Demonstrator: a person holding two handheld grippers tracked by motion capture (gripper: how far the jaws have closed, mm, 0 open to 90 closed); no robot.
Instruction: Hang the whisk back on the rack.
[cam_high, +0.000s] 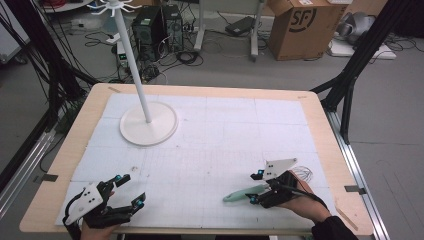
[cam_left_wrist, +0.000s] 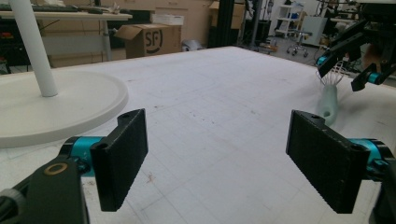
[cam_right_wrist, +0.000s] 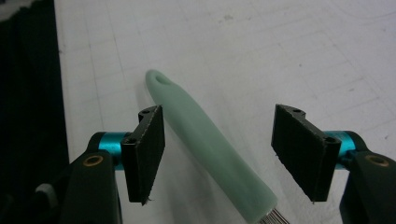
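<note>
One whisk (cam_high: 245, 192), handle pointing left.

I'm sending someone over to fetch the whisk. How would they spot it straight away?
On the white mat, look near the right front corner, far from the white stand. The whisk lies flat between the right gripper's open jaws, the only mint-green handle there, wire loops at one end.

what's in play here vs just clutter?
In play:
whisk, lying on the mat, between the open jaws of the right gripper
left gripper, open, holding nothing

Lying about:
white stand, far left on the mat
cardboard box, on the floor
computer towers, on the floor
</note>
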